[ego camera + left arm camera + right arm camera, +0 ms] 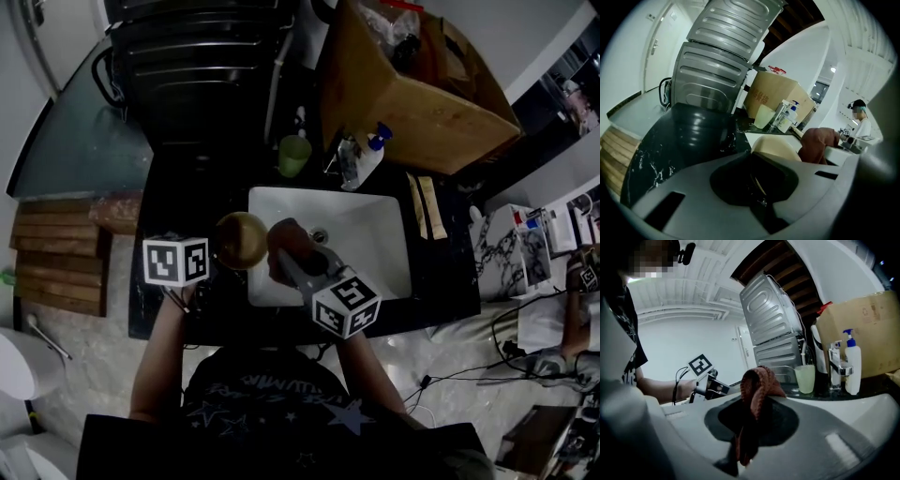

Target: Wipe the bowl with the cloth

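Observation:
A cream-coloured bowl hangs tilted over the left edge of the white sink. My left gripper is shut on its rim; in the left gripper view the bowl rises just past the jaws, its thin rim pinched between them. My right gripper is shut on a rust-red cloth, which sits right beside the bowl, on its right side. In the right gripper view the cloth bunches up out of the jaws, and the left gripper shows beyond it.
A pale green cup, a tap and a pump bottle stand behind the sink on the black counter. A cardboard box is at the back right, a ribbed metal appliance at the back left. Another person stands far right.

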The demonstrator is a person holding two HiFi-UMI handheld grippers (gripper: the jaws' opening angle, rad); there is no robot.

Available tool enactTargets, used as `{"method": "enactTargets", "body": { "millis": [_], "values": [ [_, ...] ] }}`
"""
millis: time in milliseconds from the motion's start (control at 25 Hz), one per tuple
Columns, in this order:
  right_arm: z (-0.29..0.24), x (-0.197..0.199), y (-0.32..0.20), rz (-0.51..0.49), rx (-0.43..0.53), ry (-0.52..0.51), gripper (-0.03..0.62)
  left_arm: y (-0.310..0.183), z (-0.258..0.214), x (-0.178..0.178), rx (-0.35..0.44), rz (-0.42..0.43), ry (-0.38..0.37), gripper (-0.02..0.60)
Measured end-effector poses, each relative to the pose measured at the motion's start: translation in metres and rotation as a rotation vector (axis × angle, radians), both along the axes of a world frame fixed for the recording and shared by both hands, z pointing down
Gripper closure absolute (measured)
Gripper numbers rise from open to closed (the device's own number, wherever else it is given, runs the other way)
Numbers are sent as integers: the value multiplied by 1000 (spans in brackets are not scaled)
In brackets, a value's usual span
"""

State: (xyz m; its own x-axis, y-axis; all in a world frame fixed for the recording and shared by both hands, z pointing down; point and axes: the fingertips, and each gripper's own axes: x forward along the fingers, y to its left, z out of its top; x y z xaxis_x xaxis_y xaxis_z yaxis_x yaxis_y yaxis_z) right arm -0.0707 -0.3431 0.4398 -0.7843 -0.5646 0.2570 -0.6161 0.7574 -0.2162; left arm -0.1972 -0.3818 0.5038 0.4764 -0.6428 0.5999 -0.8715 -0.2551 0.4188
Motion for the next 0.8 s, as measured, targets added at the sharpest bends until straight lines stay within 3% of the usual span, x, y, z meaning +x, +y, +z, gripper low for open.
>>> {"method": "enactTargets", "body": {
  "millis": [160, 400, 640, 800],
  "values": [
    [-15, -7, 20, -122, 34, 37, 537, 8, -5, 26, 36, 9, -83, 560],
    [11, 0, 31, -226, -46, 258, 537, 24, -16, 66, 107, 30, -202, 560],
    [48, 6, 33, -268, -158, 446, 537, 39, -23, 101, 142, 60, -243, 560],
    [52, 8, 32, -280, -134, 457, 537, 50, -21, 118, 129, 69, -225, 560]
  ]
}}
